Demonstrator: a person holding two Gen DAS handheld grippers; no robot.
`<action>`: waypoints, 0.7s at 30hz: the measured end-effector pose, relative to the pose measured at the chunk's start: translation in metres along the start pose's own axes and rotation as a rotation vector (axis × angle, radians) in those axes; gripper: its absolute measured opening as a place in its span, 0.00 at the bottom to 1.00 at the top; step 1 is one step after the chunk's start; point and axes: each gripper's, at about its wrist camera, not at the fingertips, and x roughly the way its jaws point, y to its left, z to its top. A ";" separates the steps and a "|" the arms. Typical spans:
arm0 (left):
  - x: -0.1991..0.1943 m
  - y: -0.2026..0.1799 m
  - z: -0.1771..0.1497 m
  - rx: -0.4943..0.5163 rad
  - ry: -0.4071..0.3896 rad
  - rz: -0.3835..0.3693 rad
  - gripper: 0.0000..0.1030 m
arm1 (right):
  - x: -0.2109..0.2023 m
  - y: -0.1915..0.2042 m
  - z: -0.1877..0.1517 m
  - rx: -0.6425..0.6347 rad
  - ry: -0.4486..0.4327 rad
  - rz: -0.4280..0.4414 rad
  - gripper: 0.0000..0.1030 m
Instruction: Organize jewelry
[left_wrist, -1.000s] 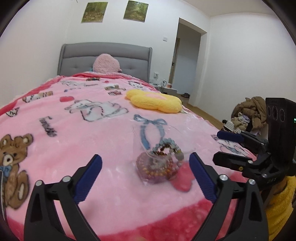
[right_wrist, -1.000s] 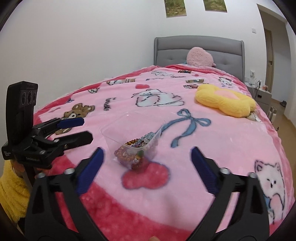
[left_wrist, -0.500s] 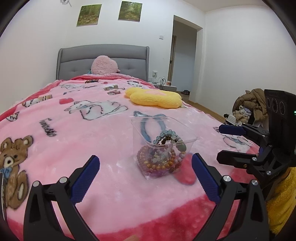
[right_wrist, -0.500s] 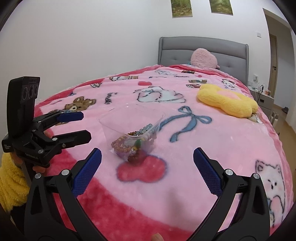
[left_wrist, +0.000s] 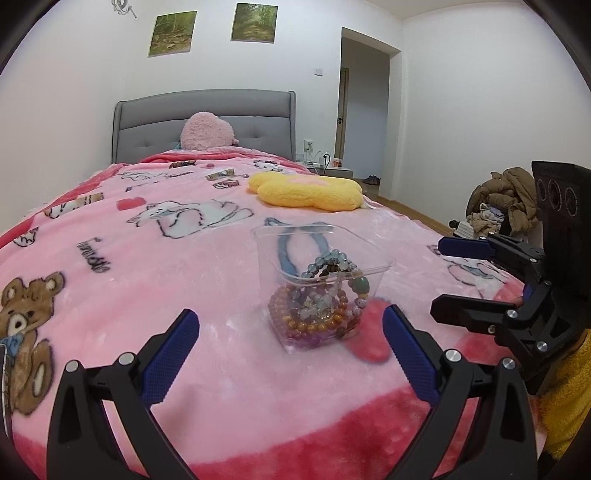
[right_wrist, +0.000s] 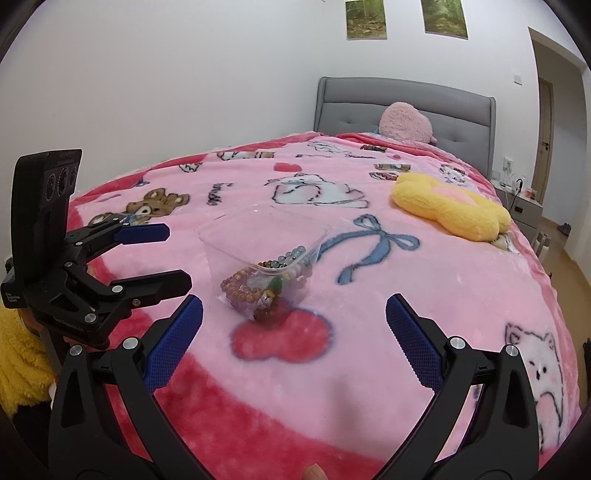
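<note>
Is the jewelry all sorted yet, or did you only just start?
Only just starting, it seems. Done: nothing shows as sorted; the bead bracelets lie jumbled in the clear tub on the bed. In hand: nothing; the left gripper and right gripper hover before the tub, jaws wide open and empty. Left: picking bracelets out and arranging them.

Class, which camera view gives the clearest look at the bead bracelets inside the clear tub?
The left wrist view: the bead bracelets fill the clear tub nearer the lens, so single beads show. The right wrist view shows the same heap smaller and seen from the other side.
</note>
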 end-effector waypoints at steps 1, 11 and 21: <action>0.000 0.000 0.000 0.000 -0.001 -0.001 0.95 | 0.000 -0.001 0.000 0.002 0.000 -0.001 0.92; -0.001 -0.001 0.000 0.008 -0.005 0.003 0.95 | -0.001 -0.003 0.000 0.016 -0.003 0.001 0.92; -0.002 -0.002 -0.001 0.008 -0.006 0.003 0.95 | 0.000 -0.005 0.000 0.029 -0.006 0.001 0.92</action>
